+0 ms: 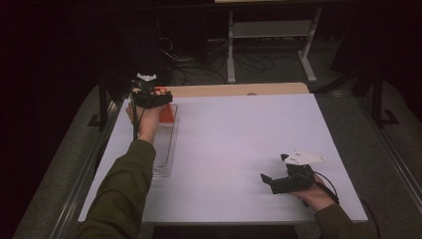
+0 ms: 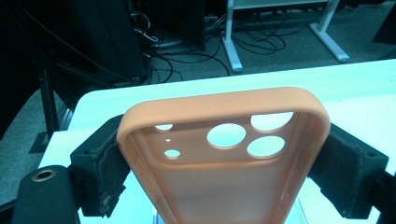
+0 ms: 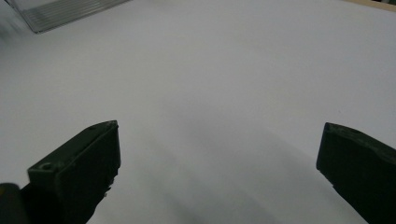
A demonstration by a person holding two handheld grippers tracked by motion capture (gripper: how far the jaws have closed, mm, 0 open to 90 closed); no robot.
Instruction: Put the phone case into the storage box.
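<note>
1. While the left gripper (image 1: 160,97) hovers over the far left corner of the desk (image 1: 239,149), its jaws are clamped on the two long sides of an orange phone case (image 2: 224,154), a pad pressing each side wall.
2. That case sits just above the far end of the clear tray (image 1: 166,149) that runs along the desk's left edge; whether it touches the tray I cannot tell.
3. Looks feather-light to me: a thin shell, empty, with camera holes cut through the upper part.
4. Soft too, I'd judge, rubbery rather than rigid, so a hard squeeze across the open width would bow the walls inward.
5. Matt surface, so it should not slip much between those foam-like pads (image 2: 105,168).
6. Best hold, I reckon, is just where it is now: across the side walls below the camera cut-outs, where the rim has the most body.
7. Down at the near right corner, the right gripper (image 1: 272,170) rests by the desk top, jaws spread wide with nothing between them.
</note>
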